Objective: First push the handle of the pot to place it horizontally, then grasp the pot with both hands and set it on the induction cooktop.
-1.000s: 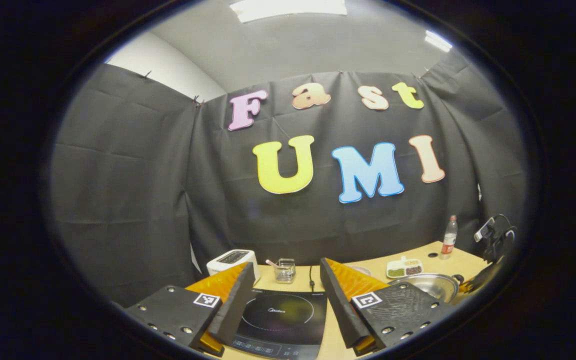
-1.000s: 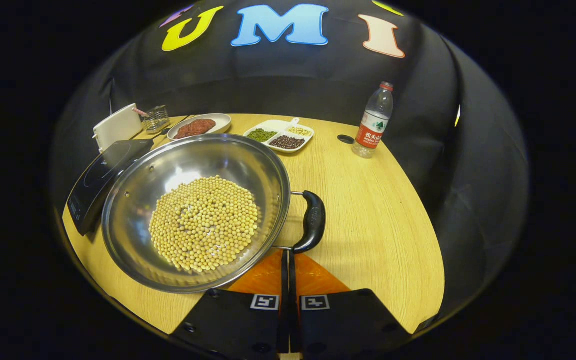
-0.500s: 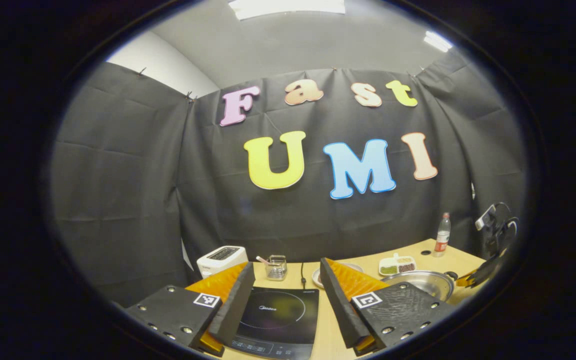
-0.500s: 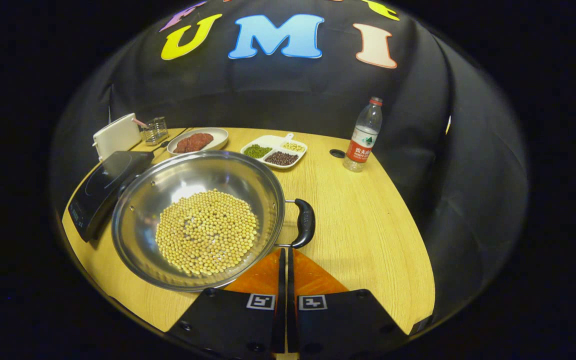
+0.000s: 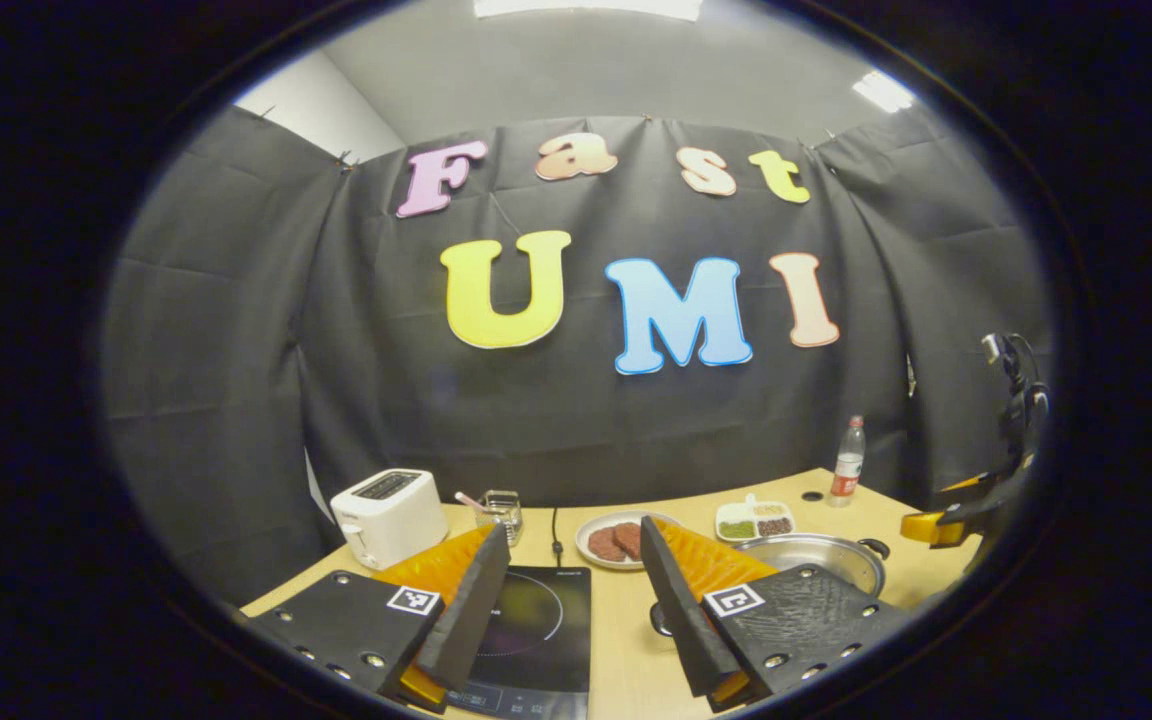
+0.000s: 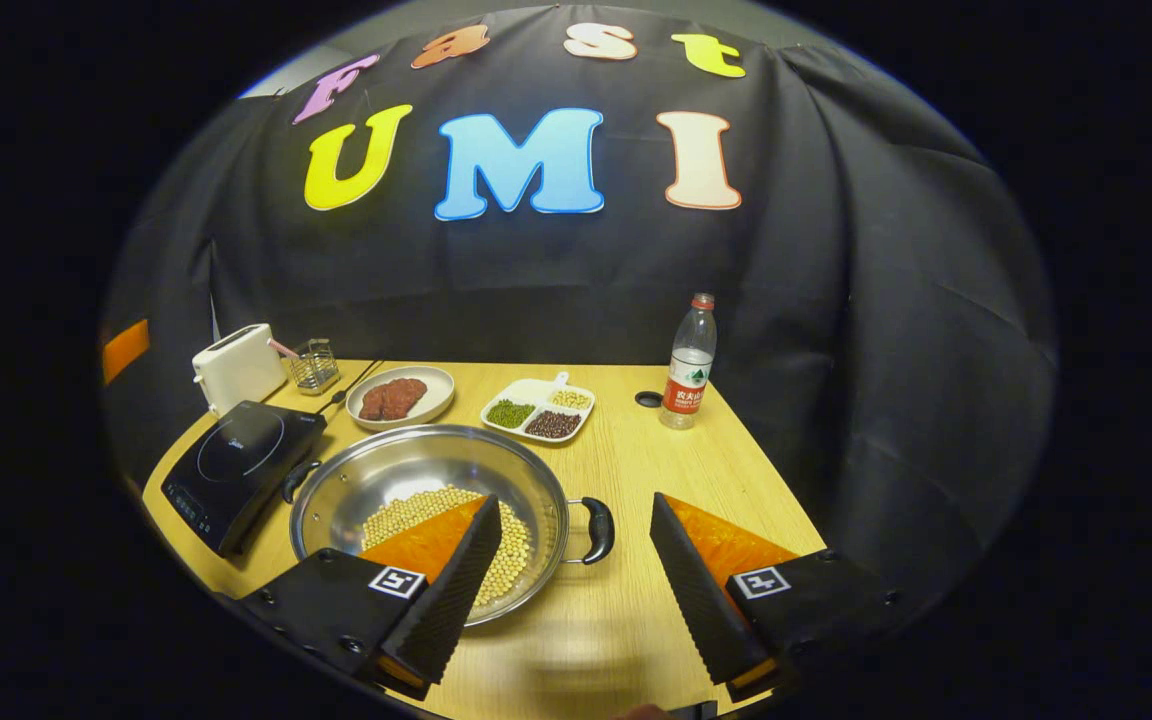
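Two of the task's steps look open, one looks done. Pot [image 6: 431, 500] sits on the table [image 6: 696, 470], just beside the induction cooktop [image 6: 236, 470], not on it. Its near-side handle [image 6: 596, 530] points to the right in the right gripper view and a second handle [image 6: 298, 480] points left toward the cooktop, so the handles lie roughly horizontal; my read is the push step is finished. Pot holds yellow beans [image 6: 406, 510].

Right gripper [image 6: 566, 585] hovers over the table, fingers spread wide, holding nothing; the right-side handle lies between the fingers in the picture but farther off, no contact. Left gripper [image 5: 566, 590] hangs above the cooktop [image 5: 536, 625], fingers also wide apart and empty. In that view the pot [image 5: 816, 555] sits off to the right, partly behind one finger.

Left to do, as I judge it: each gripper closes on a handle, lift level so the beans stay in, set it down on the cooktop. Neither grasp is made yet.

Also on the table: toaster [image 6: 236, 365], plate of meat [image 6: 401, 395], divided dish [image 6: 536, 410], bottle [image 6: 688, 365].
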Motion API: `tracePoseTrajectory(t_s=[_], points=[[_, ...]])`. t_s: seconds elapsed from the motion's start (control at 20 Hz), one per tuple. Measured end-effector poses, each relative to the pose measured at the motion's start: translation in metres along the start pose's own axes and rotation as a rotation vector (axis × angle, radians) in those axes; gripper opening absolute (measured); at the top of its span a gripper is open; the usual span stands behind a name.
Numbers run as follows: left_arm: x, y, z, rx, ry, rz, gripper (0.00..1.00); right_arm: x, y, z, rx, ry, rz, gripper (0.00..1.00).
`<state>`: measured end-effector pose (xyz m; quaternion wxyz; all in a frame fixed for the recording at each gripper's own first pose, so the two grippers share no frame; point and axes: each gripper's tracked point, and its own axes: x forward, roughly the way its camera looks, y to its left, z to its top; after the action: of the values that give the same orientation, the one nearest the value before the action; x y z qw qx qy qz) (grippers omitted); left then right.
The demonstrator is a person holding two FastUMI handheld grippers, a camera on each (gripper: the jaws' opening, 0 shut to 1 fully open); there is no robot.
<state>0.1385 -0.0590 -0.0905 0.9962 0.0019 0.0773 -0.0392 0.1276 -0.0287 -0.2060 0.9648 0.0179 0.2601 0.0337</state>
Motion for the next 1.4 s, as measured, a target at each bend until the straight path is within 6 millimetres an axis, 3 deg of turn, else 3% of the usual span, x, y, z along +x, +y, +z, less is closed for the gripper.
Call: tracePoseTrajectory(t_s=[0.25, 0.45, 0.5, 0.7, 1.1, 1.4], points=[[0.033, -0.029, -0.032, 0.035, 0.084, -0.06, 0.78, 0.01, -0.003, 0.002, 0.01, -0.006, -0.008, 0.94], [0.061, -0.057, -0.071, 0.016, 0.166, -0.116, 0.78, 0.022, -0.004, -0.003, -0.001, 0.013, -0.006, 0.96], [0.067, -0.062, -0.079, 0.015, 0.185, -0.125, 0.82, 0.025, -0.004, -0.004, -0.001, 0.02, -0.003, 0.96], [0.087, -0.078, -0.109, 0.016, 0.254, -0.152, 0.78, 0.037, -0.004, -0.008, -0.01, 0.03, 0.011, 0.96], [0.11, -0.104, -0.174, 0.029, 0.398, -0.184, 0.79, 0.074, -0.01, -0.032, 0.007, 0.098, 0.023, 0.94], [0.117, -0.112, -0.205, 0.027, 0.476, -0.179, 0.81, 0.101, -0.014, -0.048, 0.042, 0.152, 0.03, 0.96]])
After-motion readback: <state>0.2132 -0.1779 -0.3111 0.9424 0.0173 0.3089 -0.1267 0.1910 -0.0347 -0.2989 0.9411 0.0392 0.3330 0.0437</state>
